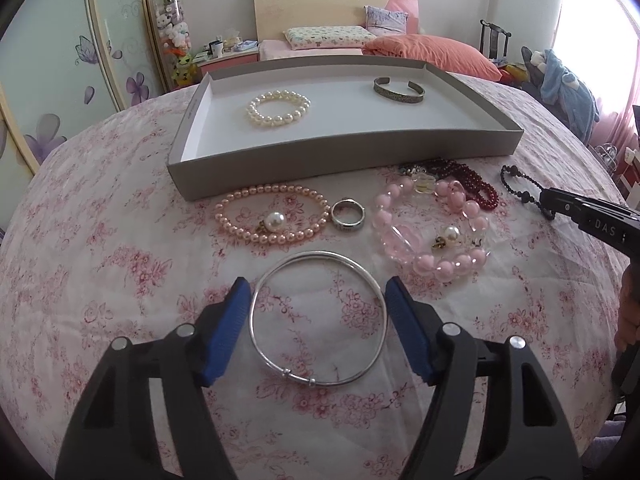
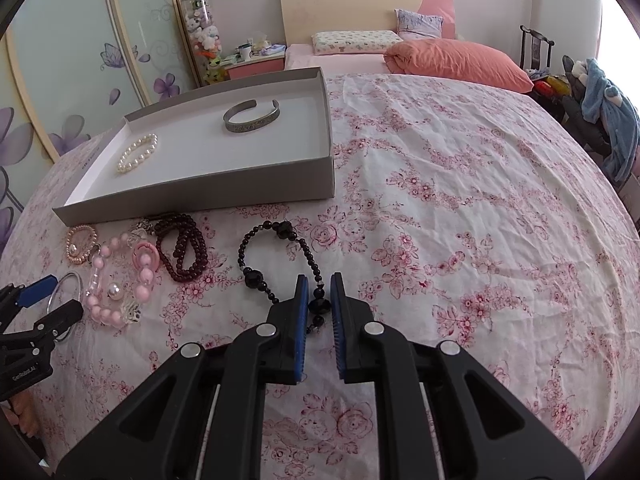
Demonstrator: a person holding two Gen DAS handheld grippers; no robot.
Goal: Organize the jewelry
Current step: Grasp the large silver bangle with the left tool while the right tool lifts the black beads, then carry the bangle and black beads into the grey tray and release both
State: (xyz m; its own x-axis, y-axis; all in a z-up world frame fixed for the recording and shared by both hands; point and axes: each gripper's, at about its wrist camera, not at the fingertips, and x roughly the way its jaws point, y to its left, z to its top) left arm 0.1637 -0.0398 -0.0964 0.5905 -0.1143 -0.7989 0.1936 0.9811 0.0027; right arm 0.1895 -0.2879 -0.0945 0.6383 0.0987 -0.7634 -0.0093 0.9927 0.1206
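Observation:
A grey tray (image 1: 320, 160) on the floral cloth holds a white pearl bracelet (image 1: 279, 109) and a metal cuff (image 1: 399, 89). My left gripper (image 1: 318, 292) is open, its blue pads on either side of a thin silver bangle (image 1: 320, 320) lying on the cloth. My right gripper (image 2: 319, 284) is nearly shut around the near end of a black bead bracelet (image 2: 276, 256), which still lies on the cloth. Loose between them lie a pink pearl bracelet (image 1: 272, 216), a silver ring (image 1: 348, 216), a pink glass bead bracelet (image 1: 432, 232) and a dark red bead strand (image 1: 472, 184).
The tray (image 2: 208, 192) sits at the far left in the right wrist view. A wide stretch of floral cloth (image 2: 480, 200) lies to its right. A bed with an orange pillow (image 2: 456, 60) stands behind the table. The right gripper also shows in the left wrist view (image 1: 548, 204).

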